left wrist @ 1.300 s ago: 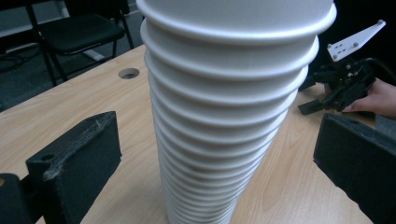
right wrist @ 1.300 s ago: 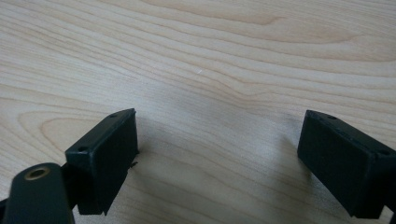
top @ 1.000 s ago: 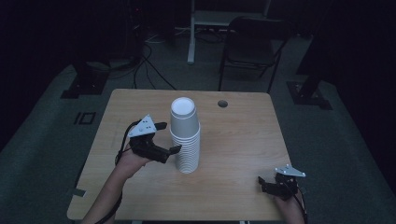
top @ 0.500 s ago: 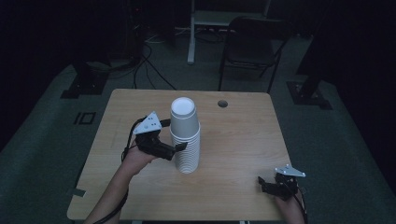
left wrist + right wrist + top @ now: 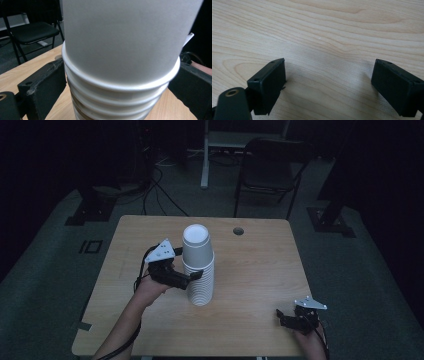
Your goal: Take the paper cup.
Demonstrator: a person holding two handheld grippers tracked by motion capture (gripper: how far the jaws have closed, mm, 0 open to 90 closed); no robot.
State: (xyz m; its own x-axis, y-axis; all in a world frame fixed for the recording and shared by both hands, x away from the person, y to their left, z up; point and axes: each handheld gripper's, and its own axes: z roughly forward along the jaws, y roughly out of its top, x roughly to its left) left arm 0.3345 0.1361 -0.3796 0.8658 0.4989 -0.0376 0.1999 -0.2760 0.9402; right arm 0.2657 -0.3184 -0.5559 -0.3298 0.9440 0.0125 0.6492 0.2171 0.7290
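A tall stack of white paper cups (image 5: 198, 267) stands upside down near the middle of the wooden table (image 5: 250, 270), the bottom of the topmost cup facing up. The left gripper (image 5: 192, 276) reaches in from the left side of the stack at about mid-height, held in the person's left hand (image 5: 150, 287), with its grey three-cornered plate (image 5: 160, 252) on top. In the left gripper view the stack (image 5: 122, 62) sits between the two black jaws, one on each side of the ribbed rims; the jaws are spread wide around it, and from this close it is hard to tell whether either jaw actually touches the cups, though a little space seems to show on both sides. The right gripper (image 5: 286, 318) rests low near the table's front right corner, well apart from the stack. In the right gripper view its jaws stand far apart over bare wood grain (image 5: 332, 37), with nothing between them. A round cable hole (image 5: 238, 231) lies near the table's far edge, and a dark folding chair (image 5: 272, 165) stands beyond the table on the dim floor.
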